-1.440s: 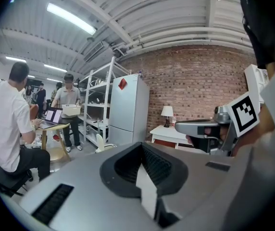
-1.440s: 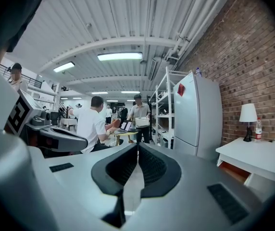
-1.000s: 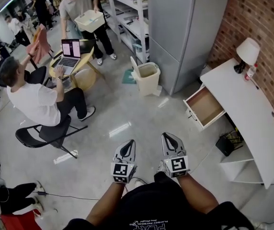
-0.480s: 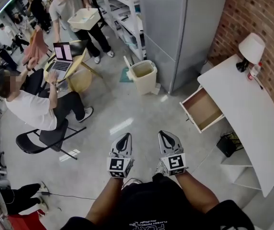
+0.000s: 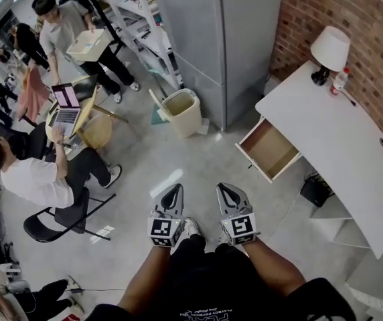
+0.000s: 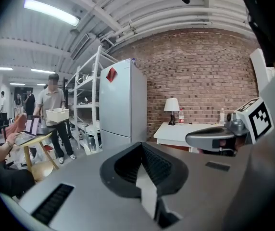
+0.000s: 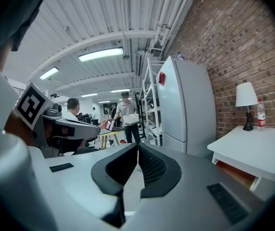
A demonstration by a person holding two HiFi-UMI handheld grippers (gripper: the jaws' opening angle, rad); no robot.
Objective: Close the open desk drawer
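Note:
The white desk (image 5: 339,136) stands along the brick wall at the right. Its wooden drawer (image 5: 266,149) is pulled out over the floor and looks empty. My left gripper (image 5: 175,188) and right gripper (image 5: 222,187) are held side by side low in the head view, well short of the drawer, both shut with nothing in them. In the left gripper view the shut jaws (image 6: 140,146) point toward the desk (image 6: 183,131). In the right gripper view the shut jaws (image 7: 138,147) have the desk (image 7: 260,153) and the drawer (image 7: 233,173) at the right.
A grey fridge (image 5: 211,39) and a cream waste bin (image 5: 181,111) stand left of the desk. A lamp (image 5: 329,49) sits on the desktop, a black basket (image 5: 315,189) below it. A seated person (image 5: 27,179) with a laptop (image 5: 64,105) and a black chair (image 5: 64,219) are at the left.
The whole scene has slid left and nearer in the head view as I walk toward the desk. Both grippers stay shut and side by side.

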